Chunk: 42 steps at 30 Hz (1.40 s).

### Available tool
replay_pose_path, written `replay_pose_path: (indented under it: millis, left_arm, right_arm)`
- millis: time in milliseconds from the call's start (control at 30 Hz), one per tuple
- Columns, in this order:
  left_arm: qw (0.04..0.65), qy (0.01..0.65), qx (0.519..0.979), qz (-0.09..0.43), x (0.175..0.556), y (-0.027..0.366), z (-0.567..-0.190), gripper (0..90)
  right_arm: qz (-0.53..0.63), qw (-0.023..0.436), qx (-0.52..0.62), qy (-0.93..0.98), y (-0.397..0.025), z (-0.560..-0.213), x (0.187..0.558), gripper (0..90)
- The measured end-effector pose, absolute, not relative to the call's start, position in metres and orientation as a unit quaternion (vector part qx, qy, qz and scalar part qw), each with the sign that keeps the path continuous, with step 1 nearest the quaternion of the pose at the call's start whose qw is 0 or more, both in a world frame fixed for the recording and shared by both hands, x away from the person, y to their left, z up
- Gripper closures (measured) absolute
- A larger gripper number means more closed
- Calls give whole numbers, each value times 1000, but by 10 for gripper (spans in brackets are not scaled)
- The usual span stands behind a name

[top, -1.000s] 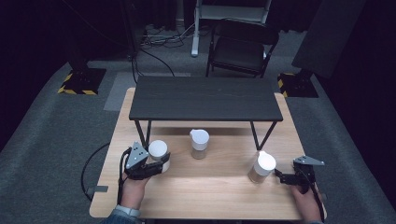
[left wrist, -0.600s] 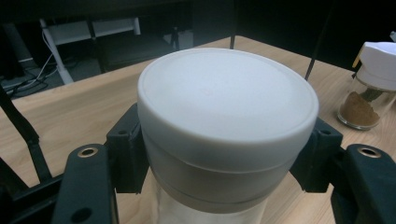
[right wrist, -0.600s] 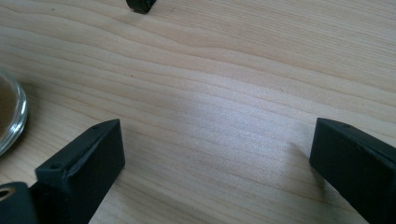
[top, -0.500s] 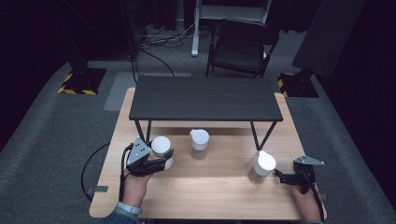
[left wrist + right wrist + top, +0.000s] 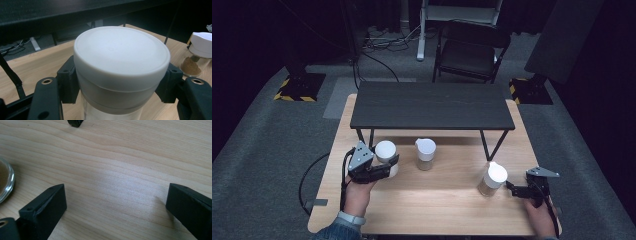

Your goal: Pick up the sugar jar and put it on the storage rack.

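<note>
Wooden table (image 5: 437, 200): white-lidded jar (image 5: 385, 150) clamped between left gripper (image 5: 384, 167) jaws.

The high view looks forward and down over the whole counter (image 5: 432, 200). The left gripper view sits close behind a jar (image 5: 120, 70), also seen from above (image 5: 385, 152). The right gripper view faces bare wood.

Ahead of you the black shelf (image 5: 432, 105) spans the wooden table (image 5: 437, 210); its thin legs (image 5: 492, 145) stand behind the jars and narrow the passage beneath. The middle jar (image 5: 425, 154) sits near your left gripper (image 5: 387, 167), with a gap between. The jar of brown powder (image 5: 492, 179) stands just beside your right gripper (image 5: 512, 189). Bare tabletop lies open along the near edge between your hands.
</note>
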<state>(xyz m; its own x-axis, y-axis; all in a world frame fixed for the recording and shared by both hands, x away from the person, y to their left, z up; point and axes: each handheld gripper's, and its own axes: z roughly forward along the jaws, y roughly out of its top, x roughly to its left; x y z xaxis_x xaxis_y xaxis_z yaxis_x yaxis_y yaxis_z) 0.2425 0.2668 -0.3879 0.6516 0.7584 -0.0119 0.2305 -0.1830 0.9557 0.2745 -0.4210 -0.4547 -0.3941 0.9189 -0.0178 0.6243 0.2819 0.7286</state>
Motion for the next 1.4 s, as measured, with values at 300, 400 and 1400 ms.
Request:
replay_pose_path:
  millis: [300,400,1400]
  left_arm:
    - [546,333,731,239,249,270,-378,334]
    - [546,331,732,240,250,270,-375,334]
    - [550,320,726,261,253,271,-332,334]
  right_arm:
    - [327,225,502,768,-421,-455,274,29]
    - [327,225,502,768,-421,-455,274,29]
    - [327,225,502,768,-421,-455,275,29]
